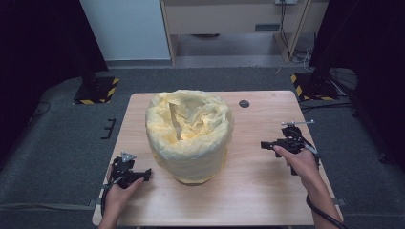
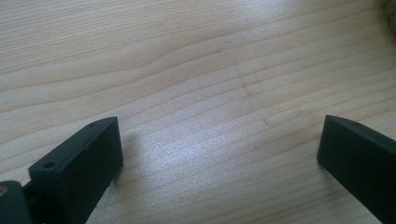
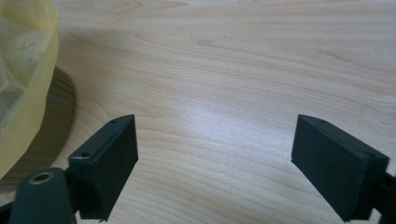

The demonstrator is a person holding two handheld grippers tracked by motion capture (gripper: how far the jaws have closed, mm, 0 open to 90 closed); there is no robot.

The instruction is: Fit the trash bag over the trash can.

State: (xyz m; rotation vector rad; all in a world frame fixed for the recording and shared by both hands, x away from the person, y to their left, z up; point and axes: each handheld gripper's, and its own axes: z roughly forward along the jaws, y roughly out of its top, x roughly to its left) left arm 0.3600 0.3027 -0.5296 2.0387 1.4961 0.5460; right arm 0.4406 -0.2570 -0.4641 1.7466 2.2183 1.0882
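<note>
Standing mid-table, yellow crinkled bag-lined bin (image 1: 189, 136), mouth open, liner draped over sides

Light wooden table (image 1: 258, 191) is standing on grey carpeted floor (image 1: 57, 157). A round bin lined with a yellow plastic bag (image 1: 190, 136) is sitting directly on the tabletop, left of centre. A small dark round cap (image 1: 244, 103) is lying near the far edge. Remaining surface is showing pale wood grain.
</note>
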